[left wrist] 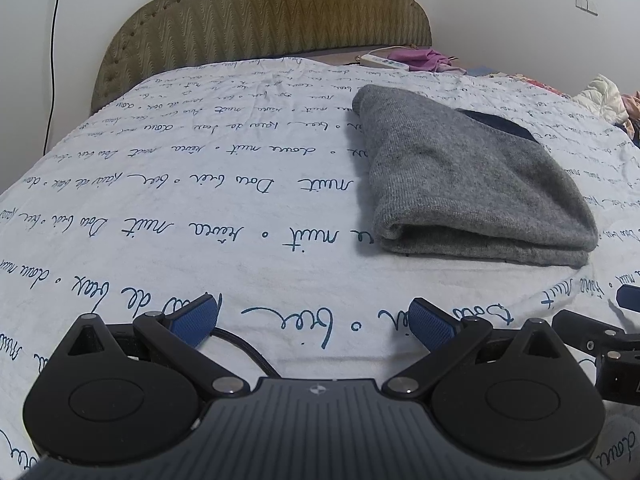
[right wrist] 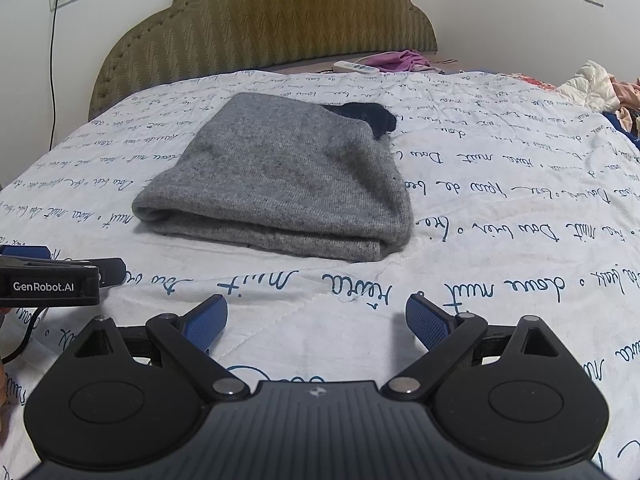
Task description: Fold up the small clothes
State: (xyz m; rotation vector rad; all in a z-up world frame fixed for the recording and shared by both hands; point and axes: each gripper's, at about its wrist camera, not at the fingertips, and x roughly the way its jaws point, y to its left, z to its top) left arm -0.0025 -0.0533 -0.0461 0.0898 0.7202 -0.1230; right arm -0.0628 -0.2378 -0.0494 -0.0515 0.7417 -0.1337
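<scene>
A grey knit garment (left wrist: pixel 472 176) lies folded on the white bedspread (left wrist: pixel 200 208) with blue script, a dark blue part showing at its far edge. It also shows in the right wrist view (right wrist: pixel 280 176). My left gripper (left wrist: pixel 314 320) is open and empty, low over the bedspread, near and left of the garment. My right gripper (right wrist: pixel 316 316) is open and empty, just in front of the garment's folded edge. The right gripper shows at the right edge of the left wrist view (left wrist: pixel 600 340); the left gripper shows at the left edge of the right wrist view (right wrist: pixel 48 280).
A padded olive headboard (left wrist: pixel 272 20) stands at the far end of the bed. A white power strip (right wrist: pixel 356 67) and purple cloth (right wrist: pixel 400 60) lie behind the bedspread. A pile of clothes (right wrist: pixel 592 84) sits at the far right. A black cable (right wrist: pixel 52 60) hangs from a wall socket.
</scene>
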